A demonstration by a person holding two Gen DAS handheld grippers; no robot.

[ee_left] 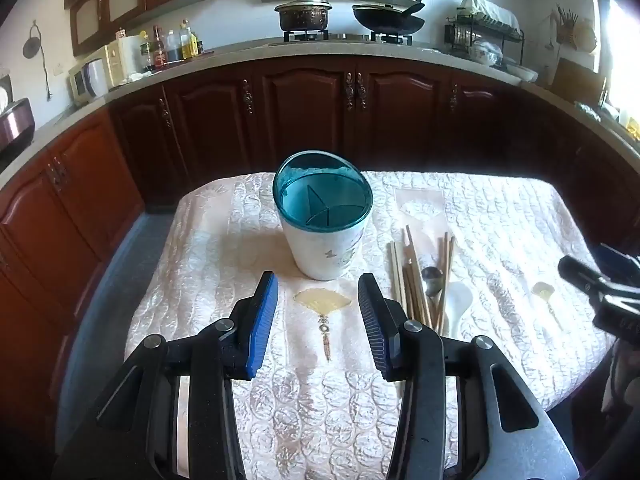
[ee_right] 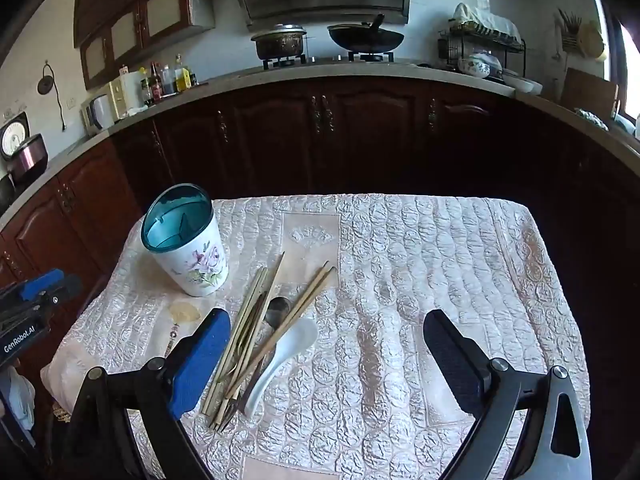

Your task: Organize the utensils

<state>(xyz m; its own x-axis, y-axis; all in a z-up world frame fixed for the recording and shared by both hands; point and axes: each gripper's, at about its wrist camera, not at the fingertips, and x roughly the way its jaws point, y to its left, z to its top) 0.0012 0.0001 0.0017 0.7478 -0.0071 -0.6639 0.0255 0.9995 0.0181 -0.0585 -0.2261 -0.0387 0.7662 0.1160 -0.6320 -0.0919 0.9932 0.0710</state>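
A white utensil holder (ee_left: 324,216) (ee_right: 186,246) with a teal divided rim and a flower print stands upright on the table. To its right lie several wooden chopsticks (ee_left: 416,280) (ee_right: 260,332), a metal spoon (ee_left: 432,278) (ee_right: 278,310) and a white ceramic spoon (ee_left: 456,306) (ee_right: 286,350) in a loose pile. My left gripper (ee_left: 318,306) hovers just in front of the holder, open and holding nothing. My right gripper (ee_right: 328,344) is wide open over the table; its left finger (ee_right: 202,356) sits beside the pile and its jaws hold nothing.
The table wears a quilted cream cloth (ee_left: 500,216) (ee_right: 420,260). Dark wooden cabinets (ee_left: 320,104) and a counter with a pot (ee_left: 304,12), a wok (ee_left: 388,18), bottles and a dish rack (ee_left: 484,36) stand behind it. The right gripper's body (ee_left: 604,292) shows at the left view's right edge.
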